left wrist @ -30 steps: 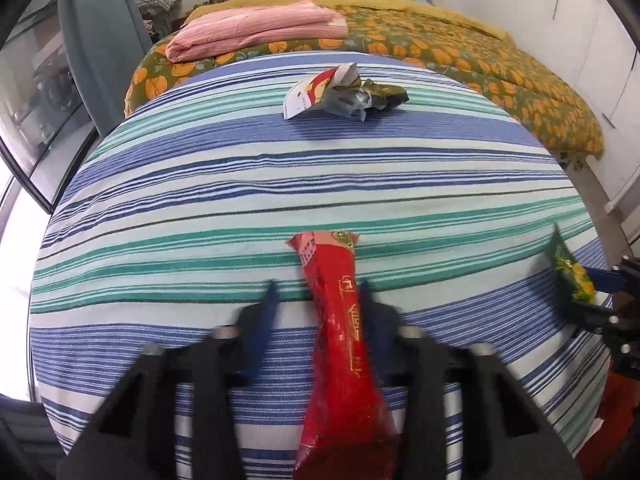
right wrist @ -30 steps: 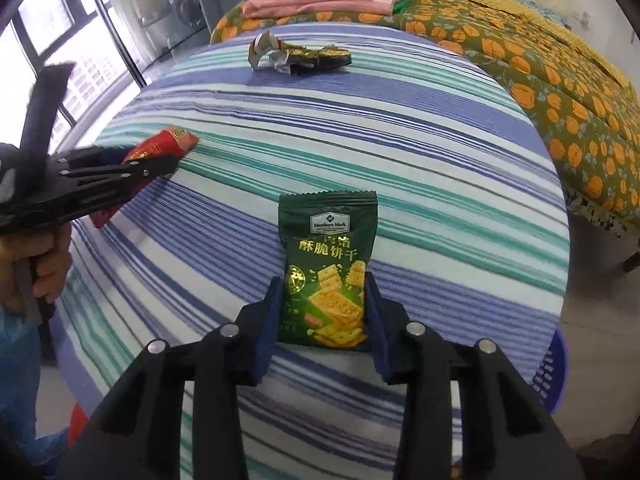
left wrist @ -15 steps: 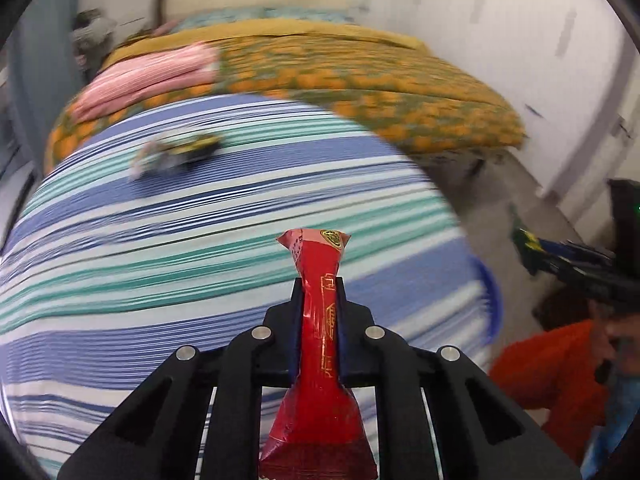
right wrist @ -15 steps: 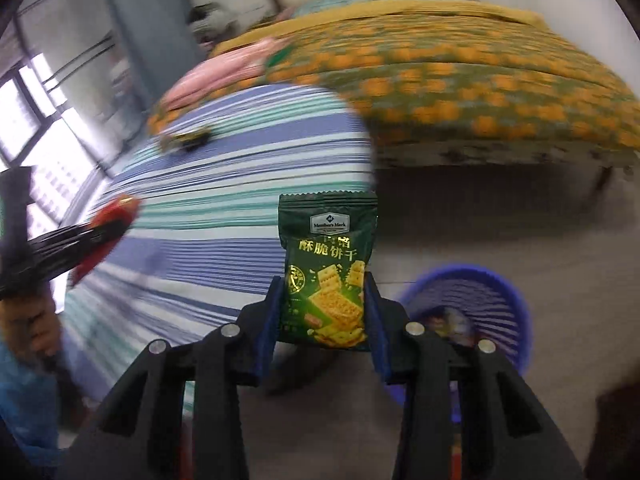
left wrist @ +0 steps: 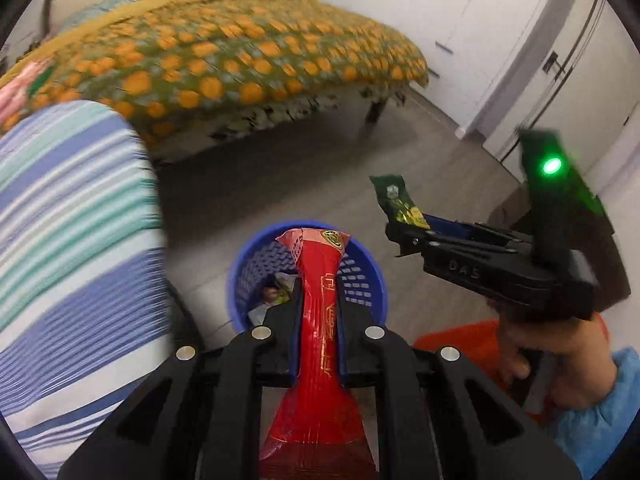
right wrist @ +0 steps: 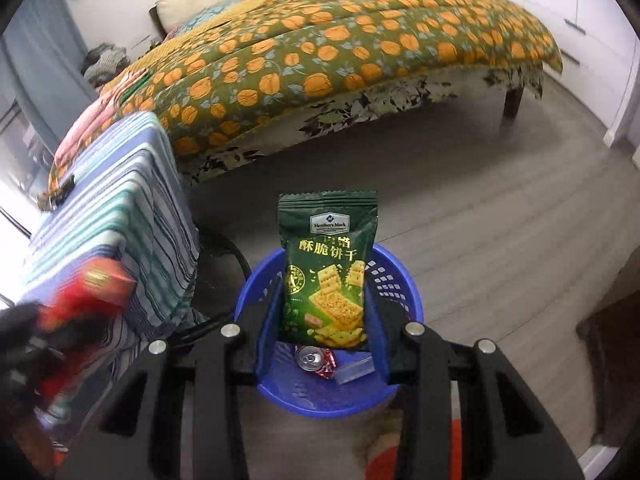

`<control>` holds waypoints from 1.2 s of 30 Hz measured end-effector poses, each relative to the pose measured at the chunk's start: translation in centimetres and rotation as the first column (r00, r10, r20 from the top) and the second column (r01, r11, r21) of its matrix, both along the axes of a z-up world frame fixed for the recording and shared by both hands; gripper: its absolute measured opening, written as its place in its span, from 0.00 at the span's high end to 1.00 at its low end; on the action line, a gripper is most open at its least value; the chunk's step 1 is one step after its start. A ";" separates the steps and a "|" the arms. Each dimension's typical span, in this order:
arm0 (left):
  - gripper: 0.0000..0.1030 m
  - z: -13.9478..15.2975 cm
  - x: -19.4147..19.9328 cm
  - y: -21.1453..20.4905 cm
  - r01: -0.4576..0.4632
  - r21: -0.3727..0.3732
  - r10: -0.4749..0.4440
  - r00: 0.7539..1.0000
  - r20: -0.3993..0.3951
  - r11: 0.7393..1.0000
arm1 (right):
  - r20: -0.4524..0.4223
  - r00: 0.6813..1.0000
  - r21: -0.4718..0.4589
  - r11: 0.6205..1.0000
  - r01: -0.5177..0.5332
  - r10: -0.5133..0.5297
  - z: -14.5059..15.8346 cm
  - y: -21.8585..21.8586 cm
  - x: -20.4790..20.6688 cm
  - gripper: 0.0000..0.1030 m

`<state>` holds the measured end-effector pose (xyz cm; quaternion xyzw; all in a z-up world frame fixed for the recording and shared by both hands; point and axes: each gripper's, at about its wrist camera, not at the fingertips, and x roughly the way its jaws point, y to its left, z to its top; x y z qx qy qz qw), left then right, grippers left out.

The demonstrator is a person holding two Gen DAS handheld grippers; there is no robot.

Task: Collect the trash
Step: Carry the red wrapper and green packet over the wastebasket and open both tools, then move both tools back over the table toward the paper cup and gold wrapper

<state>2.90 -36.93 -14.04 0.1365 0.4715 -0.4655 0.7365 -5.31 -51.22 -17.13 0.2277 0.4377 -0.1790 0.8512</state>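
Gripping a long red foil snack wrapper (left wrist: 320, 320), left gripper (left wrist: 318, 304) has its jaws clamped tight on it, above a round blue plastic mesh basket (left wrist: 362, 264). Right gripper (right wrist: 326, 312) is clamped on a green cracker packet (right wrist: 328, 264), also over basket, w/ a can inside. Striped tablecloth (right wrist: 132, 208) beside; floral bedspread (right wrist: 340, 52) beyond.

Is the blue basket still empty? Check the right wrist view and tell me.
No: inside the blue basket, below the green cracker packet held in the right claw, lie a drink can and some wrappers.
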 end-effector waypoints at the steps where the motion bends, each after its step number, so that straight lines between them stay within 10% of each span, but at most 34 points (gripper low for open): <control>1: 0.88 -0.9 0.0 -1.0 0.003 0.009 -0.003 1.000 -0.010 1.000 | 0.005 1.000 0.005 1.000 0.003 -0.003 -0.1 -0.3 -0.1 0.63; 6: 0.87 -4.4 1.2 -3.8 0.002 0.036 -0.001 0.999 -0.044 0.999 | 0.023 0.999 0.063 0.998 0.027 -0.028 -1.0 -2.0 -0.3 0.61; 8: 0.73 -5.2 1.5 -4.6 0.006 0.038 -0.004 0.999 -0.051 0.999 | 0.026 0.999 0.085 0.995 0.043 -0.046 -1.3 -2.3 -0.6 0.57; 10: 0.33 -5.7 2.0 -5.2 -0.011 0.045 0.012 0.999 -0.039 0.999 | 0.040 0.996 0.104 0.992 0.071 -0.076 -1.4 -2.9 -0.9 0.36; 19: 0.07 0.5 -0.2 -1.4 -0.014 -0.044 0.019 0.993 0.114 0.999 | 0.112 0.988 0.032 0.994 0.104 -0.107 0.3 -2.4 -1.4 0.22; 28: 0.05 3.6 -0.4 11.5 -0.133 -0.044 0.140 0.944 0.297 0.990 | 0.148 0.989 -0.217 0.975 0.044 -0.012 2.9 3.4 -0.5 0.06; 36: 0.05 1.1 6.6 27.3 -0.403 0.029 0.384 0.889 0.247 0.915 | 0.124 0.913 -0.194 0.912 -0.362 0.389 5.0 19.2 6.4 0.06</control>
